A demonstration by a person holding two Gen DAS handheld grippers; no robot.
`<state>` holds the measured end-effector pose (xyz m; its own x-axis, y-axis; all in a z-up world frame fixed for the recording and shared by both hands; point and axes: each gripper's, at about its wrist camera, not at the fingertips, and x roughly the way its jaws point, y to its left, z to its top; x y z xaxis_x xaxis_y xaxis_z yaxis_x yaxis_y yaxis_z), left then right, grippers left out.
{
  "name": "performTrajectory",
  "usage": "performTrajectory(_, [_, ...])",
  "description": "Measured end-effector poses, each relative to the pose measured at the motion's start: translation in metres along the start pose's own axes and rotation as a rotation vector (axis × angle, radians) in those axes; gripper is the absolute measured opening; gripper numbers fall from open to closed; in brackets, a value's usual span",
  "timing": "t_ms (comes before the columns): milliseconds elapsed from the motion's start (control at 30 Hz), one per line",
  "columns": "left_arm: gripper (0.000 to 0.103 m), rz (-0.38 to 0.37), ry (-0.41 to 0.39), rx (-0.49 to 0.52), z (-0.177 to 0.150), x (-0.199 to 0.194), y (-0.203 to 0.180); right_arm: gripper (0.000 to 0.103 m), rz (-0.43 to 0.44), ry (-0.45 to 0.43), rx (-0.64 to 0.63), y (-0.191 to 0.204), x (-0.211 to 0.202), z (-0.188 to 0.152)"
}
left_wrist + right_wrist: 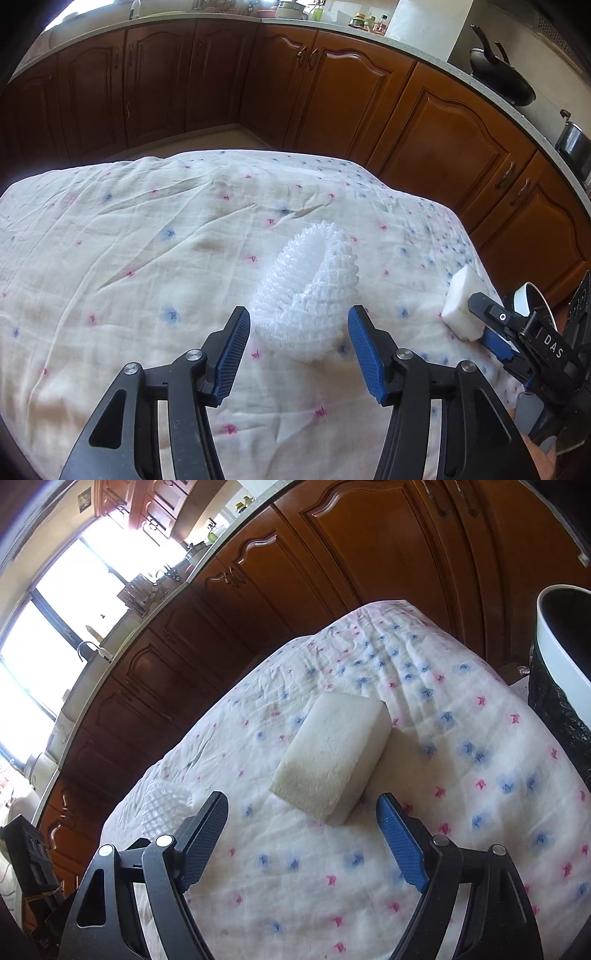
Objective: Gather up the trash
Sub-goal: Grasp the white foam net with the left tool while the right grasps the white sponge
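Left gripper (pixel 299 332) around foam net (pixel 308 291) (white)

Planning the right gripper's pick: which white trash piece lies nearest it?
The solid foam block, smooth and rectangular, just ahead of the open right gripper; the netted foam sleeve lies before the left gripper.

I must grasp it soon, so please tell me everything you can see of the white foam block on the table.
The white foam block is a thick rectangular piece with slightly rounded corners and a rough, faintly speckled surface, like foam or sponge. It lies flat on the flowered tablecloth, near the table edge. The right gripper is open, its fingers on either side of the block's near end; I cannot tell whether they touch it.
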<state>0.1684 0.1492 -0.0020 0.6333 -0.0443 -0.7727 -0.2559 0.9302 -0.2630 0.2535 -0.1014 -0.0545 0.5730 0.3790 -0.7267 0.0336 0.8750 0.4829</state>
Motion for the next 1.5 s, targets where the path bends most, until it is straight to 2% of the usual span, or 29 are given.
performTrajectory(133, [0.05,0.02,0.021,0.013,0.0,0.016,-0.003,0.084,-0.037,0.009,0.008,-0.003,0.015,0.009])
performTrajectory(167, [0.041,0.016,0.02,0.02,0.0,0.018,-0.004,0.083,-0.042,0.006,0.001,-0.003,0.017,0.01])
performTrajectory(200, [0.035,0.015,0.023,0.029,0.0,0.02,-0.006,0.082,-0.053,0.002,-0.014,-0.001,0.017,0.01])
performTrajectory(267, [0.023,0.005,0.018,0.042,0.0,0.019,-0.009,0.058,-0.073,0.0,-0.04,0.001,0.017,0.01])
performTrajectory(367, [0.016,-0.017,-0.002,0.061,-0.001,0.011,-0.014,0.055,-0.057,0.004,-0.051,-0.002,0.015,0.009])
performTrajectory(700, [0.014,-0.143,-0.004,0.139,-0.024,-0.017,-0.056,0.054,0.012,-0.037,-0.078,-0.018,-0.037,-0.002])
performTrajectory(933, [0.014,-0.209,0.03,0.221,-0.049,-0.025,-0.092,0.054,0.003,-0.067,-0.101,-0.039,-0.081,-0.02])
performTrajectory(1500, [0.012,-0.28,0.037,0.362,-0.079,-0.043,-0.162,0.054,-0.041,-0.157,-0.05,-0.1,-0.153,-0.034])
